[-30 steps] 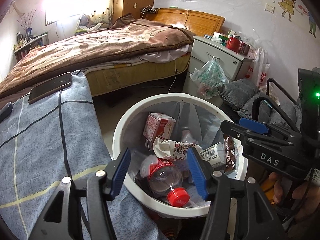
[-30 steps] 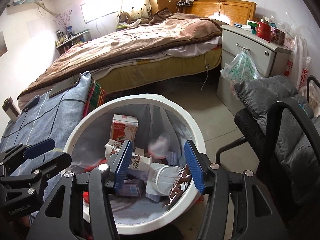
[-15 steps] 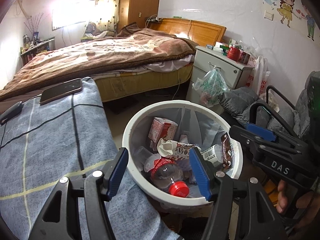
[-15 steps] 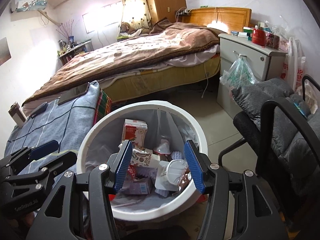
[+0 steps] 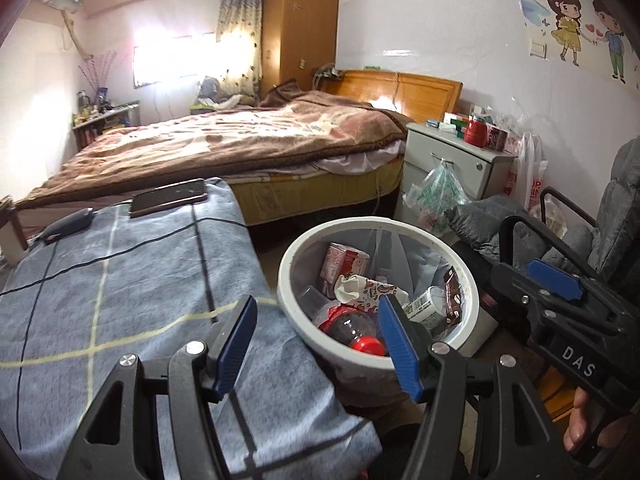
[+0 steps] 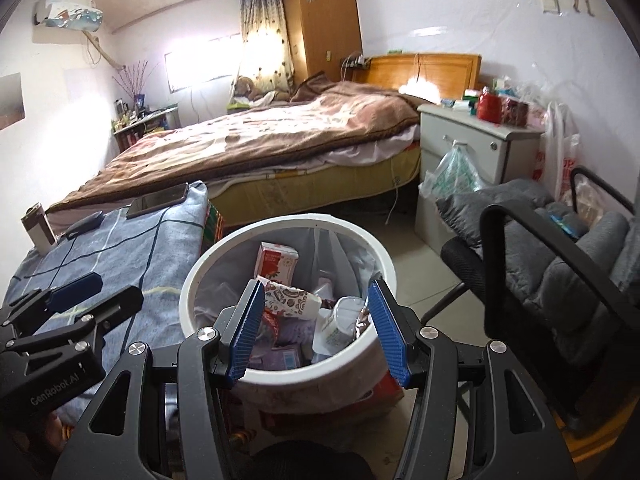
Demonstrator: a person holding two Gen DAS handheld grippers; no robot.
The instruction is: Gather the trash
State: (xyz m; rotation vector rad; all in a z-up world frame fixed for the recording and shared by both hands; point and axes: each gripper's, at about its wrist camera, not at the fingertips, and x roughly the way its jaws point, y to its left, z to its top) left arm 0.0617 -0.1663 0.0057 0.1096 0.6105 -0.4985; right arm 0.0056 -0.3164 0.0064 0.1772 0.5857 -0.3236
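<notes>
Left wrist view: left claw [image 5: 320, 340] released, blue pads apart with nothing between, hanging over the edge of a blue checked cloth [image 5: 120, 300] and the near rim of a white trash bin [image 5: 288, 280]. Inside the bin: clear plastic bottle with red cap [image 5: 352, 330], red-and-white carton [image 5: 342, 258], crumpled patterned paper cup [image 5: 368, 290], small labelled bottle [image 5: 426, 306], brown wrapper [image 5: 452, 294]. At right, right claw [image 5: 554, 278] seen from the side, bare fingers [image 5: 580, 420] wrapped below it. Phone [image 5: 170, 196] lying on the cloth's far end; bed [image 5: 240, 148] beyond; cartoon wall sticker [image 5: 584, 28] shown whole only here.

Right wrist view: right claw [image 6: 316, 334] likewise released and empty, centred over the bin [image 6: 188, 280]. Bottle's red cap hidden here; carton [image 6: 276, 260] and paper cup [image 6: 294, 300] plain, plus purple packets [image 6: 286, 356] at the bottom unseen from the other side. Left claw [image 6: 76, 300] low at left over the cloth [image 6: 132, 248]. Air conditioner [image 6: 68, 10] fully shown, and the grey cushioned chair [image 6: 560, 256] seen more fully. White nightstand [image 6: 476, 144] with a hanging plastic bag [image 6: 452, 174] just beyond the bin.
</notes>
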